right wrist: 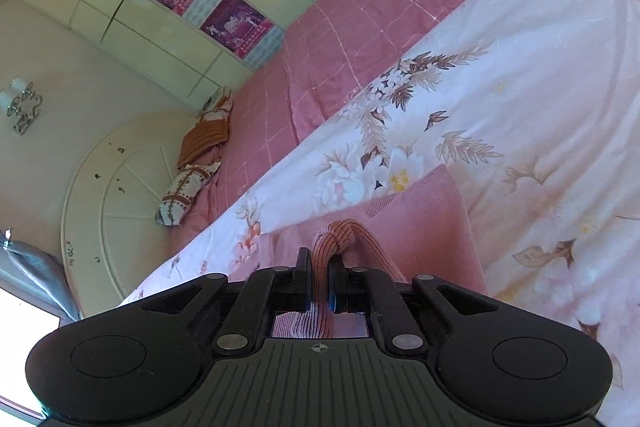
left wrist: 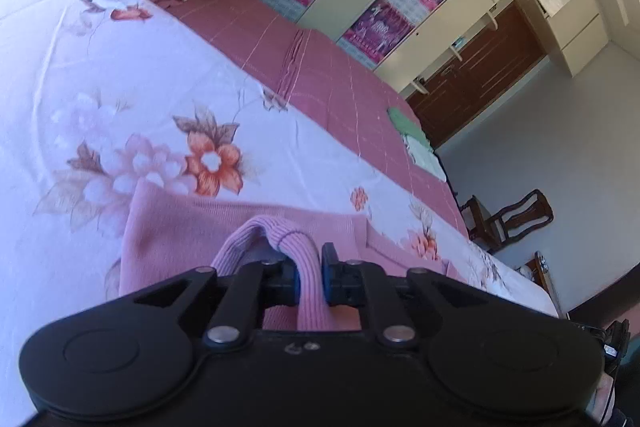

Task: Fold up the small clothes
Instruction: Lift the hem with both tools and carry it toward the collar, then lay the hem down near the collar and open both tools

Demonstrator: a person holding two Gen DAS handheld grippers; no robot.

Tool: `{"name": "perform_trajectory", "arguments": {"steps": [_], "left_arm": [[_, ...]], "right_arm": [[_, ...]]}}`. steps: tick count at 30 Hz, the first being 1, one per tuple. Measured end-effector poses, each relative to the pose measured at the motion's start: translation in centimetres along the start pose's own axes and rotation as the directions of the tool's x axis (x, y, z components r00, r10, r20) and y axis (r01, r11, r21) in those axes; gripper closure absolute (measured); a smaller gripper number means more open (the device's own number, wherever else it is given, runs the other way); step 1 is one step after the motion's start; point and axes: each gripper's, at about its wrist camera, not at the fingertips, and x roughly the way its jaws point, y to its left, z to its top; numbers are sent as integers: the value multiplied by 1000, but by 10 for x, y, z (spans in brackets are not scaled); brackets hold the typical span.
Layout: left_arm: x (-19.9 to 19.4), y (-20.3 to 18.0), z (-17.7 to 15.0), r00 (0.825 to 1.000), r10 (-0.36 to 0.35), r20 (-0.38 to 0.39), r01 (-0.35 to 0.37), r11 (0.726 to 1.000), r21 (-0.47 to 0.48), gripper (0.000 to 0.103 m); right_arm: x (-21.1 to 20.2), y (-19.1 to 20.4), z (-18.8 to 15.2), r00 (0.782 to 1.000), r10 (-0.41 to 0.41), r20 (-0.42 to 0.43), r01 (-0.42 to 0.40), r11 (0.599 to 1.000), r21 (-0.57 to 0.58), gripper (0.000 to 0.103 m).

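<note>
**Both tongs on the ribbed hem, laying the fold**

The left tongs [left wrist: 311, 273] have the ribbed hem between them, the jaws a little apart, gripping loosely at best. The right tongs [right wrist: 319, 277] are pressed tight on ribbing of the same pink knit garment [left wrist: 192, 227]. To fold well, I judge both corners should travel level and land edge on edge before either lets go. The garment lies on the floral bedsheet [left wrist: 120, 75], just ahead of the tongs; its long axis seems to run left-right, though much of it is hidden.
</note>
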Motion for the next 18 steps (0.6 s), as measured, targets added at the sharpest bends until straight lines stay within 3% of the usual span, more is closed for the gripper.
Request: {"name": "perform_trajectory", "arguments": {"steps": [1, 2, 3, 4, 6, 10, 13, 15, 18], "left_arm": [[0, 2, 1, 1000, -11, 27, 11, 1000, -4, 73], [0, 5, 3, 999, -15, 42, 15, 1000, -9, 69], [-1, 5, 3, 998, -8, 56, 8, 1000, -3, 62], [-2, 5, 4, 997, 10, 75, -11, 1000, 17, 46], [-5, 2, 4, 993, 53, 104, -62, 994, 86, 36], [-6, 3, 9, 994, 75, 86, -89, 980, 179, 39], [13, -4, 7, 991, 137, -11, -126, 939, 320, 47], [27, -12, 0, 980, 197, -35, -165, 892, 422, 48], [37, -24, -15, 970, 242, 7, -207, 815, 542, 48]], "right_arm": [[6, -3, 2, 1000, -13, 7, 13, 1000, 3, 92], [12, -5, 3, 999, -28, 16, 28, 1000, 6, 84], [12, -7, 3, 999, -35, 36, 35, 999, 0, 62], [11, -7, 2, 997, -35, 65, 37, 999, -21, 48], [5, -3, 0, 990, -53, 132, 63, 995, -74, 37], [10, 3, -3, 992, -62, 111, 82, 978, -189, 38], [20, 13, -10, 991, -102, 90, 125, 942, -310, 41], [35, 21, -16, 986, -154, 67, 168, 912, -374, 47], [58, 26, -26, 972, -228, 64, 230, 852, -470, 57]]}}
